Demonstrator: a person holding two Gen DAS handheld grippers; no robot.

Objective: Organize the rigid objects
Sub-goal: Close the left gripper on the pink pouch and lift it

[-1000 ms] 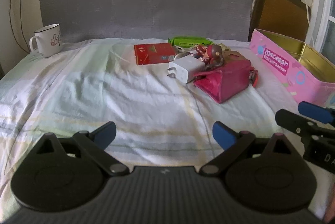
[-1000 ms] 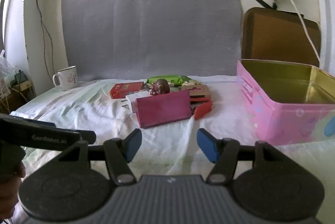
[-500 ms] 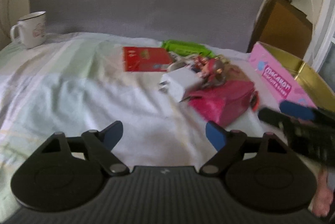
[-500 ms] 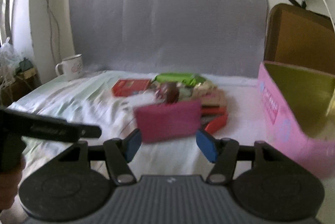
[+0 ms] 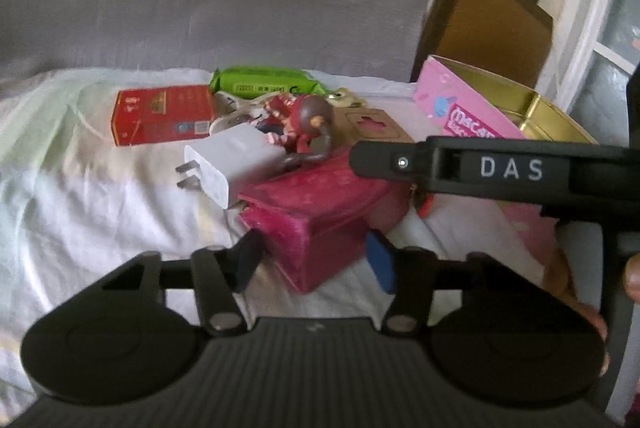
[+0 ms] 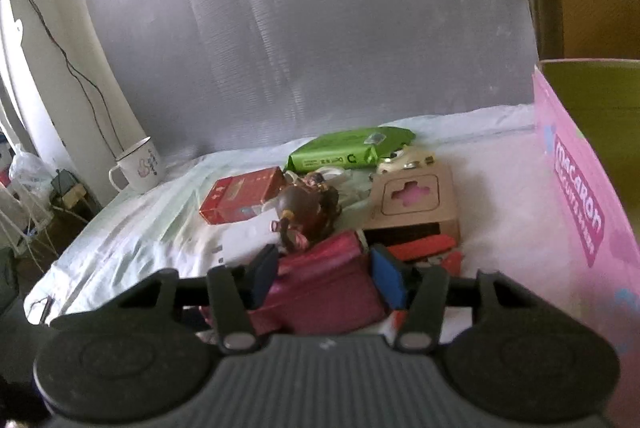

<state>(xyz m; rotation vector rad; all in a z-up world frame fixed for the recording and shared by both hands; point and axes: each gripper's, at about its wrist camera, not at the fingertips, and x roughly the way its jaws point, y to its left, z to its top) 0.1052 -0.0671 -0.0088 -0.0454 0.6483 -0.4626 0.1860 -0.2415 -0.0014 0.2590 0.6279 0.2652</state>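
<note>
Here the magenta box (image 5: 320, 216) lies on the bed (image 5: 80, 195), at the near edge of a small heap of things. Both tools are at it. The left hand-held gripper (image 5: 312, 262) has its blue pads either side of the box's near corner, jaws closing, with a gap showing by the right pad. The right hand-held gripper (image 6: 326, 276) straddles the box too, jaws closing; whether its pads press yet I cannot tell. Against the box leans a white charger (image 5: 232, 163), with a brown figurine (image 5: 308, 127) behind it. Farther back lie a red carton (image 5: 160, 115) and a green packet (image 5: 264, 83). An open pink tin (image 5: 468, 111) stands to the right.
</note>
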